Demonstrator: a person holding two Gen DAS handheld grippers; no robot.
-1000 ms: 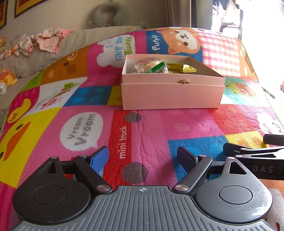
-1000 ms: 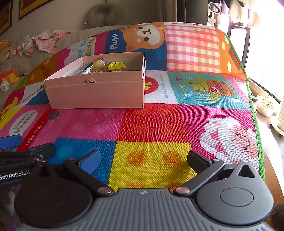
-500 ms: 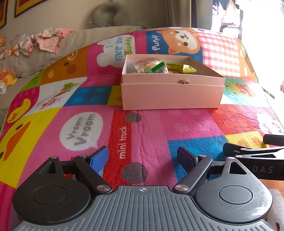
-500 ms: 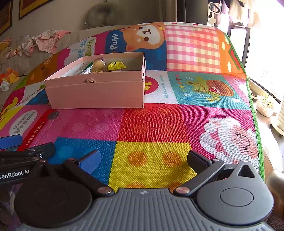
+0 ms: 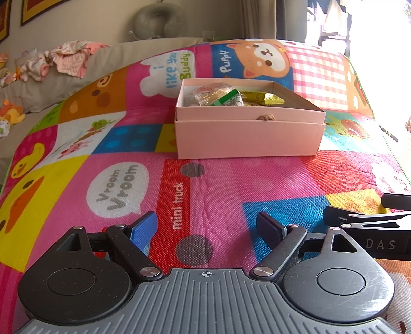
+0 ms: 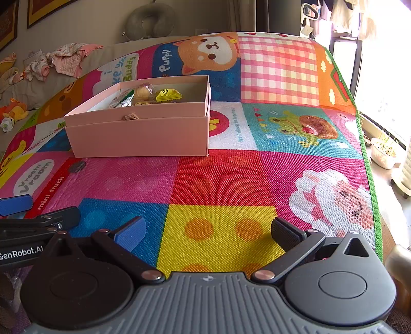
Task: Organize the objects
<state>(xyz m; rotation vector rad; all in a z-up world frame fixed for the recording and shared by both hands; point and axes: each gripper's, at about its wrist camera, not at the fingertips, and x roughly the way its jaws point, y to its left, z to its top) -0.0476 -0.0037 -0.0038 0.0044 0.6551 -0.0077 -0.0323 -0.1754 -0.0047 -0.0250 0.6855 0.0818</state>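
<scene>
A pink open box [image 5: 246, 136] sits on the colourful play mat, also in the right wrist view [image 6: 138, 133]. It holds several wrapped snacks: a clear-wrapped one with a green label [image 5: 218, 96] and a yellow packet [image 5: 264, 97], which also shows in the right wrist view [image 6: 168, 95]. My left gripper [image 5: 206, 227] is open and empty, low over the mat well in front of the box. My right gripper [image 6: 206, 231] is open and empty, beside the left one and nearer the mat's right edge. Each gripper shows at the other view's edge.
The play mat [image 6: 221, 174] covers the surface; its green border [image 6: 370, 179] marks the right edge, with floor and a plant pot [image 6: 384, 154] beyond. A grey sofa with baby clothes [image 5: 69, 57] and a neck pillow [image 5: 158, 21] stands behind.
</scene>
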